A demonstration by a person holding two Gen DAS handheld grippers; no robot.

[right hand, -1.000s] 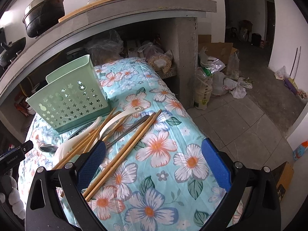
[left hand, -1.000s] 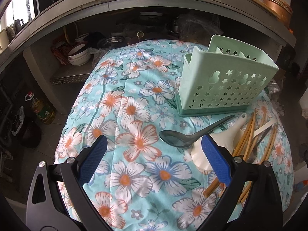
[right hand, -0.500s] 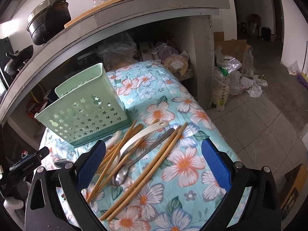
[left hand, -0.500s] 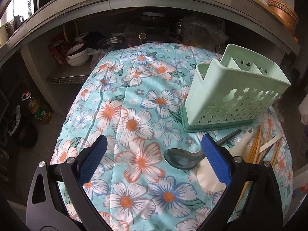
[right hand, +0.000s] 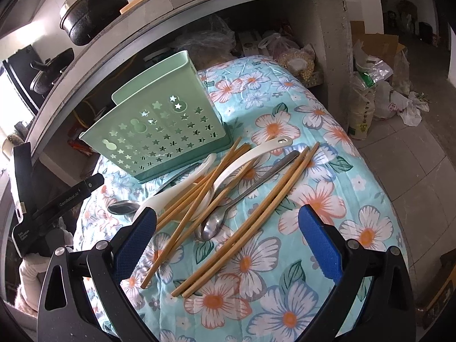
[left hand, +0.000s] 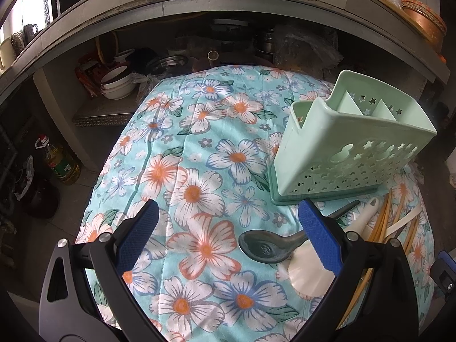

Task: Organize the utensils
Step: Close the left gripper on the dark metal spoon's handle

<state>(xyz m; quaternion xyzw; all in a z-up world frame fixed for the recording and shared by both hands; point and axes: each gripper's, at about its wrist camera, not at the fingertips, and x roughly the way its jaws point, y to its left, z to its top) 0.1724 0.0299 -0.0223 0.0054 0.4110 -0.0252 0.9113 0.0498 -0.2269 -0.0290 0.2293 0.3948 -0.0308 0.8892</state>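
Note:
A mint green utensil holder (left hand: 344,145) with star holes stands on a floral cloth, also in the right wrist view (right hand: 159,134). In front of it lie a dark spoon (left hand: 265,246), white ladle spoons (right hand: 250,159), a metal spoon (right hand: 222,216) and several wooden chopsticks (right hand: 245,230). My left gripper (left hand: 228,236) is open and empty, hovering left of the dark spoon. My right gripper (right hand: 228,236) is open and empty above the chopsticks. The left gripper's body shows in the right wrist view (right hand: 51,202).
The floral cloth (left hand: 199,148) covers a small table under a concrete counter. Stacked bowls (left hand: 116,85) and pots sit on the shelf behind. An oil bottle (left hand: 58,161) stands on the floor at left. Bags (right hand: 367,91) and a cardboard box lie on the tiled floor at right.
Both grippers moved in towards the utensil pile; the right one now hangs lower over the chopsticks. Both stayed open. The utensils have not moved.

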